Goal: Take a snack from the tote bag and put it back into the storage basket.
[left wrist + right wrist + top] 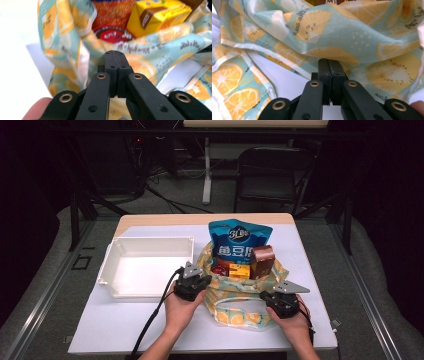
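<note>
Two closed grippers, left (114,53), right (329,60), fruit-print bag (235,292) mouth upward

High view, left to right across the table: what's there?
White tray → left gripper → fruit-print cloth bag → right gripper.
</note>
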{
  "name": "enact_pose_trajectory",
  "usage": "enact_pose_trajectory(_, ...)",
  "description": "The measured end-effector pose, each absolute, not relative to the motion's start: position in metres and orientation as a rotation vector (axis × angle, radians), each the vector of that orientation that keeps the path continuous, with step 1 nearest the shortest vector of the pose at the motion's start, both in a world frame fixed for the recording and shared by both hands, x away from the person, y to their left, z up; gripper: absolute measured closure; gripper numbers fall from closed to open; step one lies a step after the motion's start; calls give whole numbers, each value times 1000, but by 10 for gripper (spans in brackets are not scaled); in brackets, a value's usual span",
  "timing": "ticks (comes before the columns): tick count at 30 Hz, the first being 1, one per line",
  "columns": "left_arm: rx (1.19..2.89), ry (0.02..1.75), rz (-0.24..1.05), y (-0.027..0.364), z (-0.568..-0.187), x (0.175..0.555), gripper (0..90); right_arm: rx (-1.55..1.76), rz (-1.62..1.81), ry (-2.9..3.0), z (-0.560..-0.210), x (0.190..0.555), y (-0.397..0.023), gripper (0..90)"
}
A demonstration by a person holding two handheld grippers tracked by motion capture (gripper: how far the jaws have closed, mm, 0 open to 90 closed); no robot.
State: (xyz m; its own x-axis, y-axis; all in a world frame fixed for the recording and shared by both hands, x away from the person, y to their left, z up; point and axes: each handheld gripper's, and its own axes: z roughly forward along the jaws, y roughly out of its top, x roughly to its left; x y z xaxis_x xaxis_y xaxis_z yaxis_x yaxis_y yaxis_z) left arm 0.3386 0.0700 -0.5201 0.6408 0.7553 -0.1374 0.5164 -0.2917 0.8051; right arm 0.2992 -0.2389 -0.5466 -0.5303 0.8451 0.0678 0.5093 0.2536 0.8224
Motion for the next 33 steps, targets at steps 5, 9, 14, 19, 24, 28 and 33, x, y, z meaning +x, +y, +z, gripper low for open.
enact_pose_trajectory(5, 2000, 1037, 283, 70, -541, 342, 900, 1245, 1189, 2134, -546, 299, -241, 857)
enact_pose_trajectory(9, 1994, 1057, 269, 69, -550, 343, 900, 1241, 1264, 2092, -539, 293, -246, 730)
enact_pose_trajectory(14, 1987, 1026, 278, 73, -545, 335, 900, 1136, 1383, 2010, -517, 276, -255, 596)
enact_pose_trajectory(19, 1942, 1009, 295, 80, -534, 327, 900, 1134, 1460, 1905, -500, 279, -257, 385)
enact_pose_trajectory(24, 1897, 989, 332, 83, -516, 323, 886, 1247, 1398, 1918, -511, 296, -244, 347)
enact_pose_trajectory(28, 1876, 974, 335, 83, -506, 324, 766, 1280, 1336, 1963, -521, 303, -235, 558)
enact_pose_trajectory(33, 1871, 991, 322, 74, -506, 326, 553, 1305, 1278, 2033, -529, 306, -235, 843)
